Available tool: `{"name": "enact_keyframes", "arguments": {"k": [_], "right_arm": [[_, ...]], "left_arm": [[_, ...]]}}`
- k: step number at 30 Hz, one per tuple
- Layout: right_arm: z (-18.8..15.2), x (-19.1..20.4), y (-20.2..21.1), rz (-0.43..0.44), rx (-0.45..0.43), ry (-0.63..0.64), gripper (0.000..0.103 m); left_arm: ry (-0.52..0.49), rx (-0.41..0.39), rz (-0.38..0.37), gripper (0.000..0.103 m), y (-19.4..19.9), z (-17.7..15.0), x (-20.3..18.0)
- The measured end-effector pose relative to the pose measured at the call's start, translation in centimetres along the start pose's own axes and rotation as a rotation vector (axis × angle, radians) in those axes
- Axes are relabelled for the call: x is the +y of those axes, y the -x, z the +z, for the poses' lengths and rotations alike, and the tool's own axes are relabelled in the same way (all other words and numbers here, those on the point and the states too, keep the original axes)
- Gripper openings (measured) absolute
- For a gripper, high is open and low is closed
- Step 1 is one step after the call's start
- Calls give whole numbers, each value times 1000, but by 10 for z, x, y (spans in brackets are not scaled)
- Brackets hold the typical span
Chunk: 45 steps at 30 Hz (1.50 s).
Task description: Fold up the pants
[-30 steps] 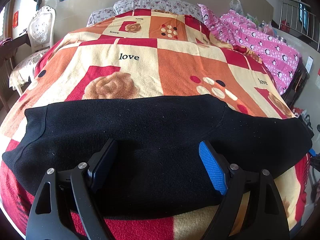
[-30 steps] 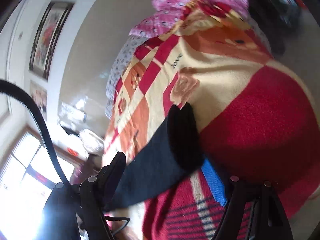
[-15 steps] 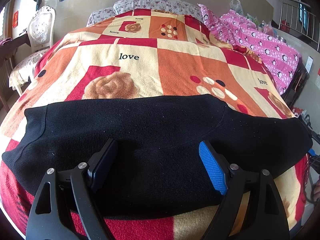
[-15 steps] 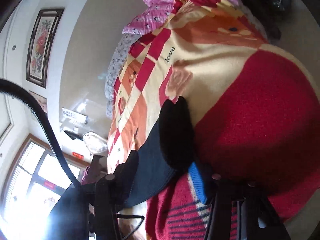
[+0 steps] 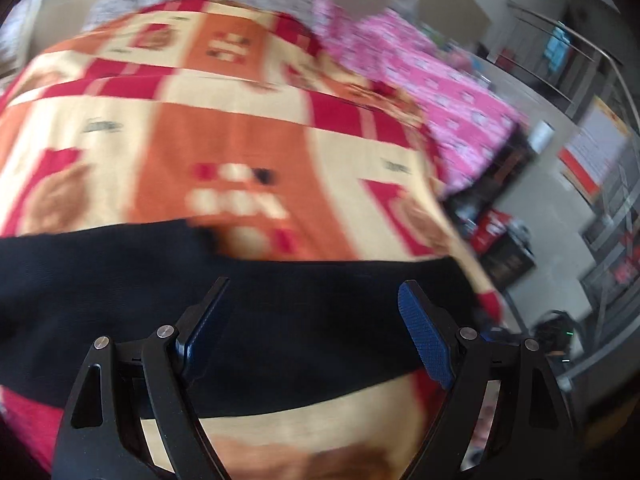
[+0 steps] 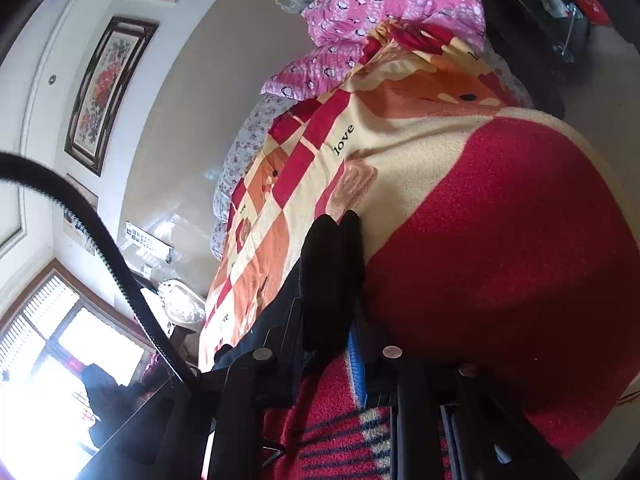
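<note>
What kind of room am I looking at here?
Most likely a home bedroom: a bed under a patterned "love" blanket, a rumpled pink quilt at its far side, and framed flower pictures on the wall.

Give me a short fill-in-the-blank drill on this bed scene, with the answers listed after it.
1. The pants spread across the blanket are ____ in colour.
2. The word printed on the blanket in the right wrist view is ____.
3. The right gripper is closing with an edge of the ____ between its fingers.
4. The fingers of the left gripper stand wide ____.

Missing words: black; love; pants; apart
</note>
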State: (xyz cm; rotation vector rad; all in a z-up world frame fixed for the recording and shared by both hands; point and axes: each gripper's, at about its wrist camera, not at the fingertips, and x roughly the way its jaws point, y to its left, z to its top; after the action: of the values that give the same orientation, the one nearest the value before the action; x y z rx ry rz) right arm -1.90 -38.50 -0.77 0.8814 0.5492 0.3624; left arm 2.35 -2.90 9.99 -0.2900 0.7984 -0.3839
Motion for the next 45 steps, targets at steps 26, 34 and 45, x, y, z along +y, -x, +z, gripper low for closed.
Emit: {"name": "enact_keyframes", "arguments": {"k": [26,34,45], "right_arm": [[-107,145,-41,-414,-106,1181,9],[-120,161,-45,-411,-77,1244,9],[-159,203,-53,-353,-42,1354,9]], "left_arm": [[-261,387,4,79,-124,42,-118],[-235,335,-54,27,-108,51,-95],[-131,189,-109,10,-46,47,-24]]}}
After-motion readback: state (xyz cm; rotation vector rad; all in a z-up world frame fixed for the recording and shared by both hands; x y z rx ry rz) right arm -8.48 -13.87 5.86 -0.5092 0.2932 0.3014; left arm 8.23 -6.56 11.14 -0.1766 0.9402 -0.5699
